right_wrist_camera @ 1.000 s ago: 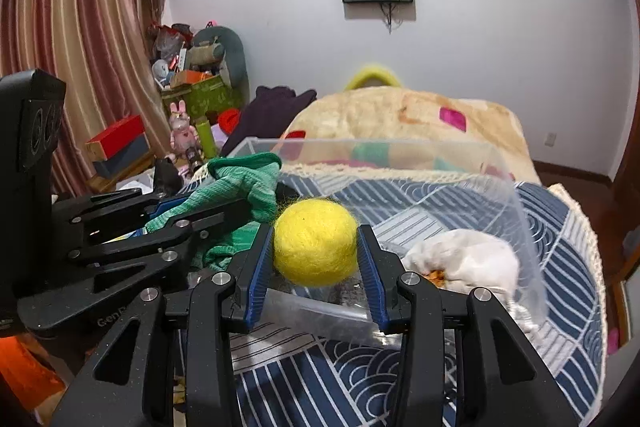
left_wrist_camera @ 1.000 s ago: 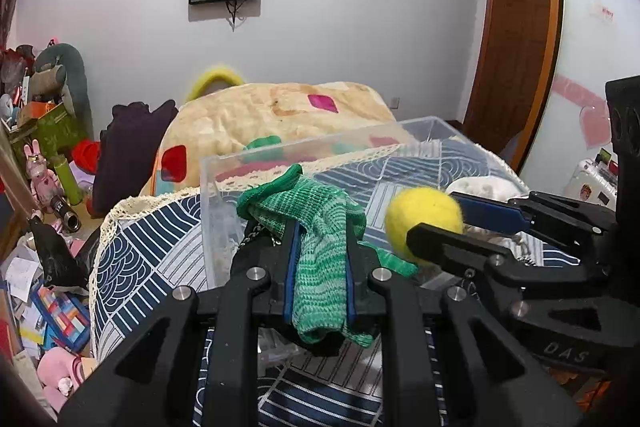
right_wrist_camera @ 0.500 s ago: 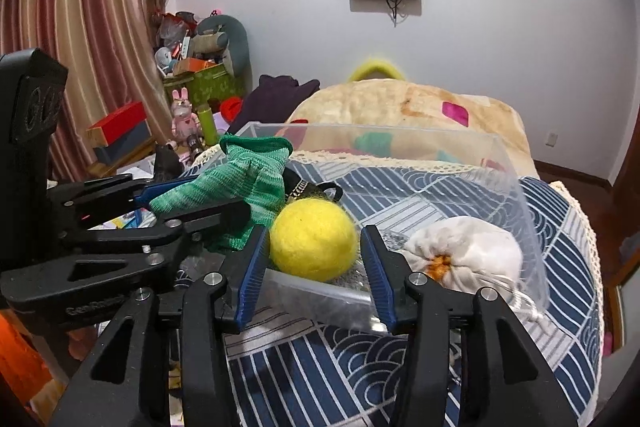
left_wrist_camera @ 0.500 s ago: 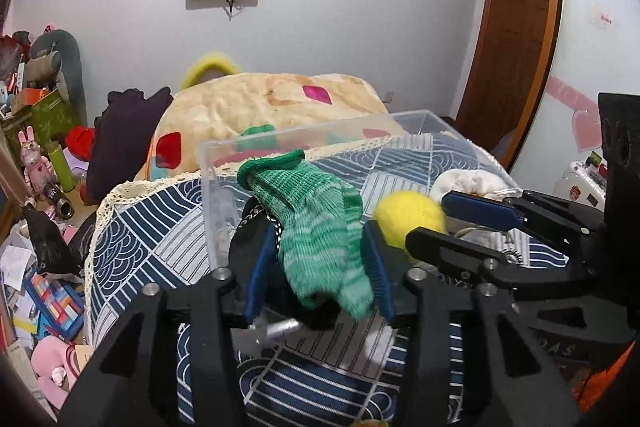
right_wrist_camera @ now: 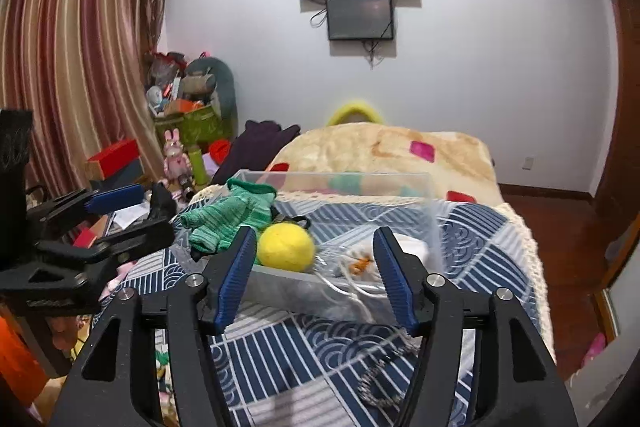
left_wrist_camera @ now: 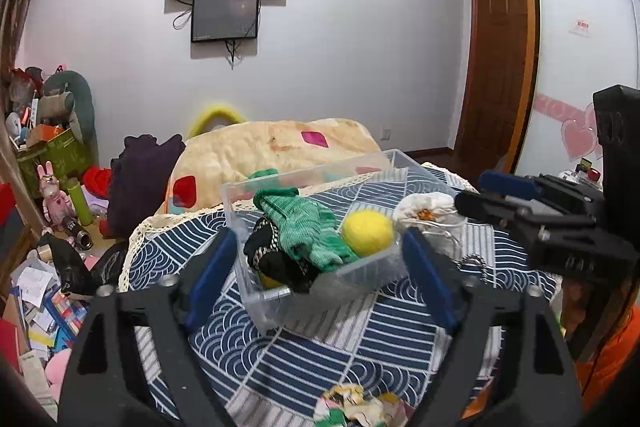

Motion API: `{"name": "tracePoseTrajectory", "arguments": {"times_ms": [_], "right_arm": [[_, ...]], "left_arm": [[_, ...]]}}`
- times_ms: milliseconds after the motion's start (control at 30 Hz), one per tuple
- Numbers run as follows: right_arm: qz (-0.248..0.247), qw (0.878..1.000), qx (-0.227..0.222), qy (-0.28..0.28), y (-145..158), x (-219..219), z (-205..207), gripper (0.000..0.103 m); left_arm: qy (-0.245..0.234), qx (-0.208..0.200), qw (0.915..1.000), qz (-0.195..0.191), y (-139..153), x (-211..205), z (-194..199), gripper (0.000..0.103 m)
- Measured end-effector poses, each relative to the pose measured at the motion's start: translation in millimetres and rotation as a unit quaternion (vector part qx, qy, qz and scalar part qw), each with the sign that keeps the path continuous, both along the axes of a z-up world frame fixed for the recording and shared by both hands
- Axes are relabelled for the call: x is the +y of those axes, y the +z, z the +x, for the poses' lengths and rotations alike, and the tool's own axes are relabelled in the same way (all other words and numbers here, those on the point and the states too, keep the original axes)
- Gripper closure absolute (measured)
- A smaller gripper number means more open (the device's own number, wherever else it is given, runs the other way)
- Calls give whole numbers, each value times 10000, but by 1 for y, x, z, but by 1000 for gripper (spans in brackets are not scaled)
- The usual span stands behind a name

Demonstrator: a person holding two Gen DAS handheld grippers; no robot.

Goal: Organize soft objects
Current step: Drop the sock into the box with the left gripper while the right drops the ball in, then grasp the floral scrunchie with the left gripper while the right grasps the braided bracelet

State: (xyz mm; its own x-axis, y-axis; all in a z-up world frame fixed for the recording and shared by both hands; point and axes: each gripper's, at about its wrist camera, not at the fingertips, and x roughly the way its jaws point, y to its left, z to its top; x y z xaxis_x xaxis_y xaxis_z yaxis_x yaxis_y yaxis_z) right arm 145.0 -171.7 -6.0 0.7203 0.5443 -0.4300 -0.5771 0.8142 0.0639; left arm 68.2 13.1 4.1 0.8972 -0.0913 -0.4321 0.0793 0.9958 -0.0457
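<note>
A clear plastic bin (left_wrist_camera: 256, 291) (right_wrist_camera: 434, 223) stands on the blue patterned bedspread. In it lie a green knit glove (left_wrist_camera: 312, 231) (right_wrist_camera: 234, 215), a yellow felt ball (left_wrist_camera: 367, 231) (right_wrist_camera: 286, 247), a black patterned cloth (left_wrist_camera: 276, 263) and a white drawstring pouch (left_wrist_camera: 426, 209) (right_wrist_camera: 412, 249). My left gripper (left_wrist_camera: 316, 271) is open and empty, in front of the bin. My right gripper (right_wrist_camera: 316, 271) is open and empty, in front of the ball. Each gripper shows at the edge of the other's view.
A colourful crumpled cloth (left_wrist_camera: 360, 407) lies on the bedspread near me. A beige blanket (left_wrist_camera: 272, 151) is heaped behind the bin. Cluttered boxes, toys and papers (left_wrist_camera: 36, 291) fill the floor at left. A wooden door (left_wrist_camera: 496, 67) is at right.
Both grippers opened wide and drew back. The green glove and the yellow ball were let go and now lie in the bin.
</note>
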Motion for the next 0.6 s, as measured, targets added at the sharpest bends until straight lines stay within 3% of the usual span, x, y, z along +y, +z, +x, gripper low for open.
{"name": "tracePoseTrajectory", "arguments": {"times_ms": [100,267,600], "right_arm": [[32,9999,-36,-149,0,-14,-6,43],[-101,9990,64,-440,-14,-32,-10,43],[-344,9937,799,-713,-67,-43,2,43]], "left_arm": [[56,-5,10000,16,-5,-3,-12,5],[67,240,9997,-25,-25,-9,-23,3],[141,1019,9943,-285,-77,-11,-35,3]]}}
